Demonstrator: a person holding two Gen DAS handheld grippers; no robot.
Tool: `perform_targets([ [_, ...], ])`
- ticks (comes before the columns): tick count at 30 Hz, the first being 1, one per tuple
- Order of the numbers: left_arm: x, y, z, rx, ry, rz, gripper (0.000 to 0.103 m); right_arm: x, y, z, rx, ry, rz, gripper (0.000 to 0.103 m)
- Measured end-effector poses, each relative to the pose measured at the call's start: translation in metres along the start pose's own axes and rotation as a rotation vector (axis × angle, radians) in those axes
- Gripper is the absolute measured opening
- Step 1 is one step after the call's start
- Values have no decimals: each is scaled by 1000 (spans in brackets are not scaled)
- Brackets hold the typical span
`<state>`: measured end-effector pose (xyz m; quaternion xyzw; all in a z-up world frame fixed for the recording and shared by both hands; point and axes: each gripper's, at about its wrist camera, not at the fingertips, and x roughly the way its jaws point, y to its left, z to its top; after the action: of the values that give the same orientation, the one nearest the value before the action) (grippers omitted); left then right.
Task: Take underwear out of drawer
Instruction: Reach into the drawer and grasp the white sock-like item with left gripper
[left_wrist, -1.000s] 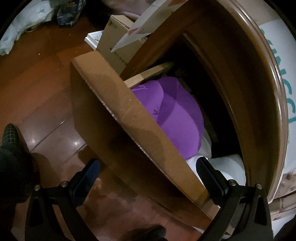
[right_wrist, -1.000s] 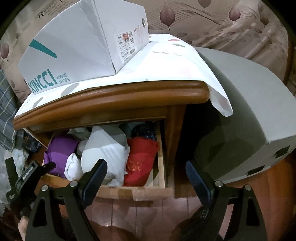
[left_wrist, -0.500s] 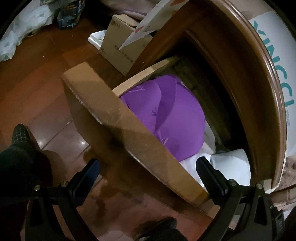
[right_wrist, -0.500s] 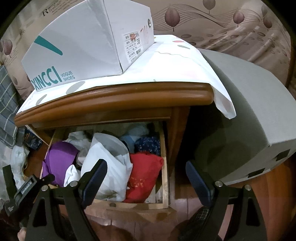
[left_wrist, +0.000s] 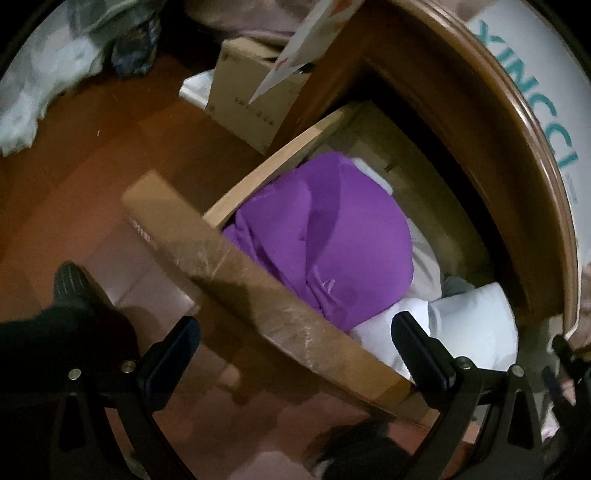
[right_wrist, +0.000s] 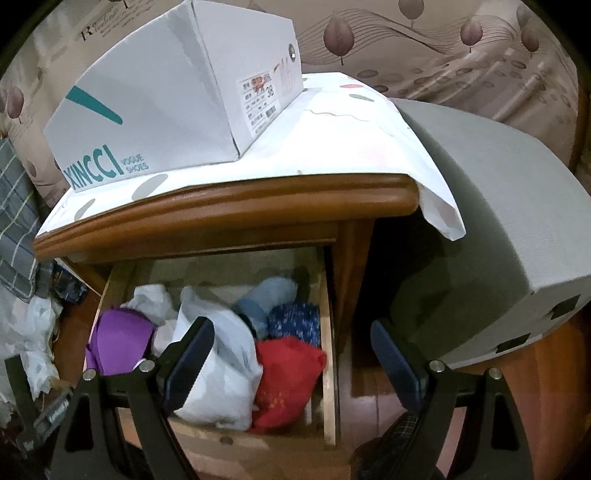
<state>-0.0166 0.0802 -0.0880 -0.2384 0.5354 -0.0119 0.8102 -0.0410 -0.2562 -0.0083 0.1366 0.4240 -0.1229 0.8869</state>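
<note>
- Straddling the drawer (left_wrist: 258, 291) front, the left gripper (left_wrist: 295, 350) stood spread, holding nothing.
- The right gripper (right_wrist: 291, 365) hovered agape, empty.
- Purple underwear (left_wrist: 332, 240) lay bundled in the drawer's left end, long axis front-to-back.

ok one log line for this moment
drawer: open | left tongs: open, straddling front panel | right tongs: open, empty | purple underwear: inside, ungrasped
</note>
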Motion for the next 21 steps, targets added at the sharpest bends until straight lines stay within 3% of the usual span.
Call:
perform_targets([
  [6, -12, -22, -1, 136, -79, 142, 101, -2, -3, 0, 5, -6, 1, 89],
  [12, -39, -40, 2, 264, -140, 224, 97, -7, -9, 3, 32, -20, 11, 89],
  [18, -71, -77, 5, 492, -176, 242, 97, -10, -12, 4, 42, -24, 13, 89],
  [21, -71, -96, 7, 578, -110, 177, 95, -11, -13, 5, 41, -29, 10, 89],
])
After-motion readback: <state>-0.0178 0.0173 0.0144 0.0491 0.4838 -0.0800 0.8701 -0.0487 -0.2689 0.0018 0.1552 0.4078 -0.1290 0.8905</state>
